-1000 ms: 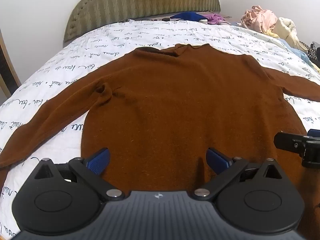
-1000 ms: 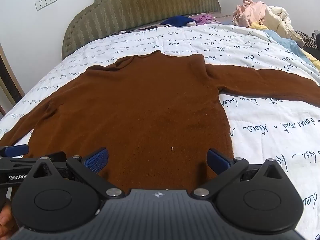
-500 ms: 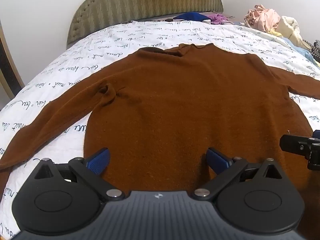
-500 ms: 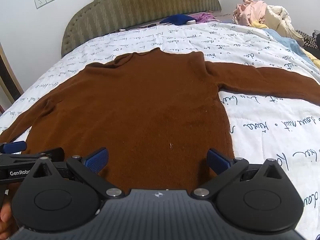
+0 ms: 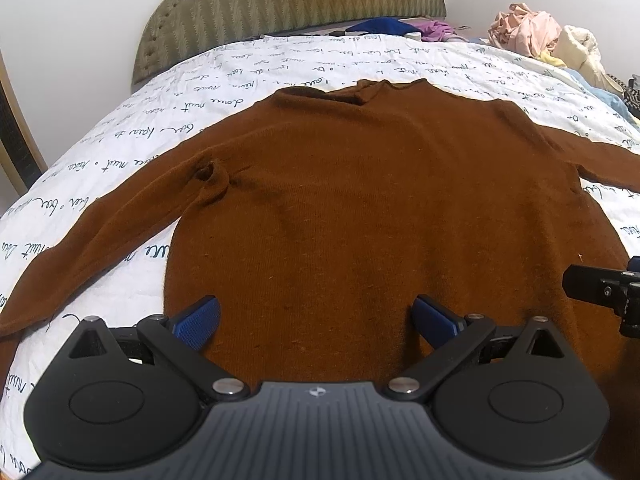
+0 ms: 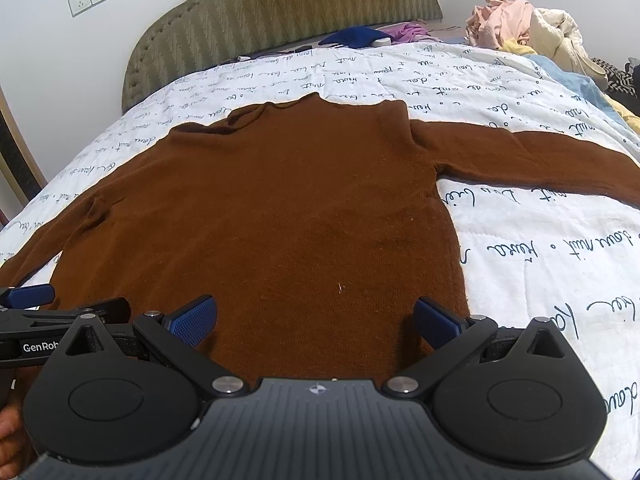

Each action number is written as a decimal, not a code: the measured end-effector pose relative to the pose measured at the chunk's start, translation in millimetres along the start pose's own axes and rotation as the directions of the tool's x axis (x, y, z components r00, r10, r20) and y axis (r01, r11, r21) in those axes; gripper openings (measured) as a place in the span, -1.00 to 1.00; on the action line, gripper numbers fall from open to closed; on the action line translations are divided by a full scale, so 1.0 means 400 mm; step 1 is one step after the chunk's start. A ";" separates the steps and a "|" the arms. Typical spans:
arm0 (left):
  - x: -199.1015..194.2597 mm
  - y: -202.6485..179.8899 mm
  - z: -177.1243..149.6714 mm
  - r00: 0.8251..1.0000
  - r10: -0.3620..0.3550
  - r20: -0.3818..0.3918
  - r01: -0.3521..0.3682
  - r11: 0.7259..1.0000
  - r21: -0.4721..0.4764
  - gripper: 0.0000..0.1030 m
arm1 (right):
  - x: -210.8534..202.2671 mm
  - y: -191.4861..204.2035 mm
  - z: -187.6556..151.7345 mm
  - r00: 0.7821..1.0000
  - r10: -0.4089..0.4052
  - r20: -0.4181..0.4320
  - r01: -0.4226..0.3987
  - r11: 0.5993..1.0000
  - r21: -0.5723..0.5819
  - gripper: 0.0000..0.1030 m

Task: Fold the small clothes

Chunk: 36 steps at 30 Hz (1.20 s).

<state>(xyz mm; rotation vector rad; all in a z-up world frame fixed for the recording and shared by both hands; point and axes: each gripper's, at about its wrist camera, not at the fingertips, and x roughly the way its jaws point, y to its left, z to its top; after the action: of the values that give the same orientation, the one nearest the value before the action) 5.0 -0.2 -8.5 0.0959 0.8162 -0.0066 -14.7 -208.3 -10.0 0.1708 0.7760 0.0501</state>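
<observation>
A brown long-sleeved sweater (image 5: pixel 360 208) lies flat on the bed, neck toward the headboard, both sleeves spread out sideways; it also shows in the right wrist view (image 6: pixel 280 216). My left gripper (image 5: pixel 316 320) is open and empty over the sweater's lower left part, near the hem. My right gripper (image 6: pixel 316 320) is open and empty over the lower right part of the hem. The right gripper's finger (image 5: pixel 600 290) shows at the right edge of the left wrist view, and the left gripper (image 6: pixel 60 320) at the left edge of the right wrist view.
The bed has a white quilt with dark handwriting print (image 6: pixel 540 248) and a green padded headboard (image 5: pixel 288 0). A pile of clothes (image 6: pixel 528 32) sits at the far right. A blue garment (image 6: pixel 356 36) lies by the headboard.
Both grippers have moved slightly forward and lower over the sweater's lower part. The sweater has not moved and both stay open.
</observation>
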 end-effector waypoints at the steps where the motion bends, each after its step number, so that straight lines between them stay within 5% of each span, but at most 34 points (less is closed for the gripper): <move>1: 0.000 -0.001 0.000 1.000 0.000 0.000 0.000 1.000 0.002 1.00 | -0.001 0.000 0.000 1.000 0.000 0.001 0.000 1.000 0.000 1.00; 36: 0.039 -0.033 0.038 1.000 0.006 -0.023 -0.006 1.000 0.005 1.00 | 0.010 -0.029 0.018 0.999 0.051 0.007 -0.052 0.998 0.046 1.00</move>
<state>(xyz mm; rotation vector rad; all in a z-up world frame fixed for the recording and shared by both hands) 26.2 -14.2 -10.8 0.1032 0.8385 -0.0018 -7.0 -220.4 -9.9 0.2344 0.7670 0.0805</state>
